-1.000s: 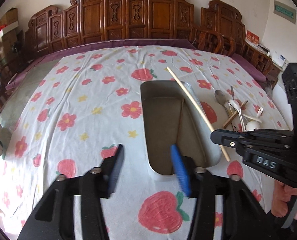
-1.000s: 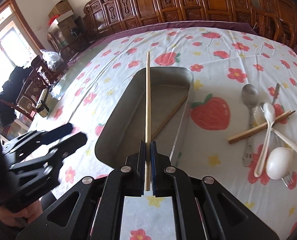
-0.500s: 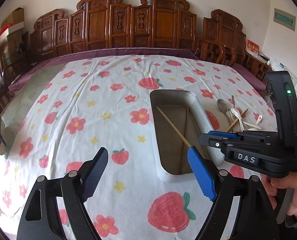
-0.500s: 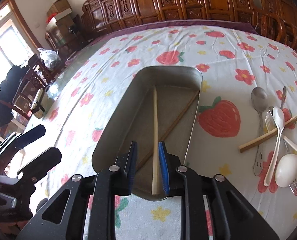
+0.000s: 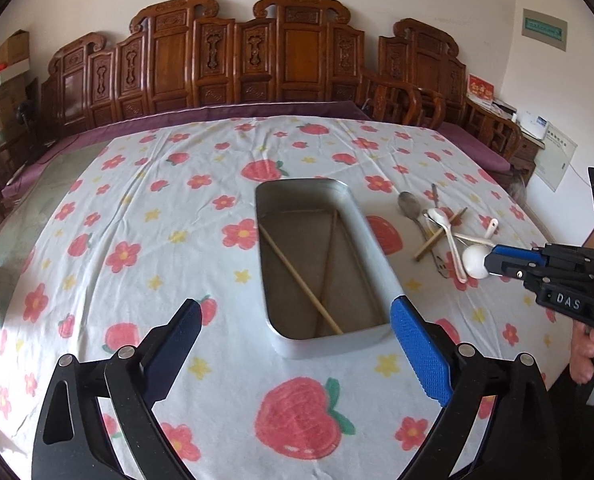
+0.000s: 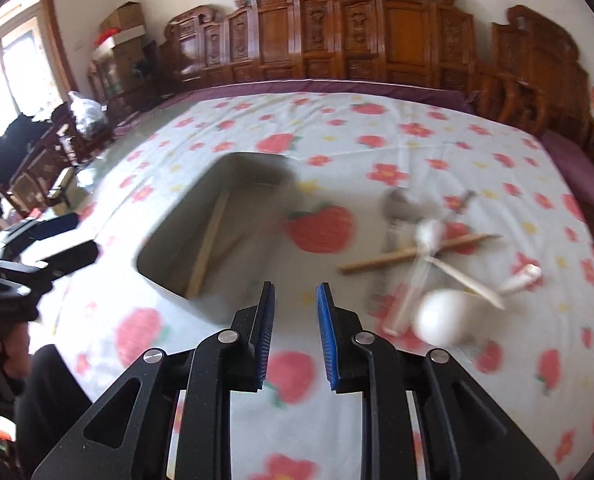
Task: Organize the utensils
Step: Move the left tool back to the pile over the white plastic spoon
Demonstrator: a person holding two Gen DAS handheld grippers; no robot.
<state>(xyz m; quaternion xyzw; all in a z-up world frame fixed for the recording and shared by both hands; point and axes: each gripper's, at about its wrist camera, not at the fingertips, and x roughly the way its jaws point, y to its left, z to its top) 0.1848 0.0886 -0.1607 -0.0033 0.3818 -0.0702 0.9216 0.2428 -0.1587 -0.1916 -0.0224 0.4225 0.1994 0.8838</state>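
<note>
Left hand-held gripper [image 5: 293,330] spread wide, empty; right hand-held gripper [image 6: 295,300] slightly apart, empty; metal tray [image 5: 371,240] holding two chopsticks [image 5: 299,280]

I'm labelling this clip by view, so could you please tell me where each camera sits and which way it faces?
Left wrist: sits on the left tool, faces the metal tray holding chopsticks; its open fingers show, plus the right tool and hand.
Right wrist: sits on the right tool, faces the blurred utensil pile; its empty fingers show.
Shared: tray, pile, strawberry tablecloth.
</note>
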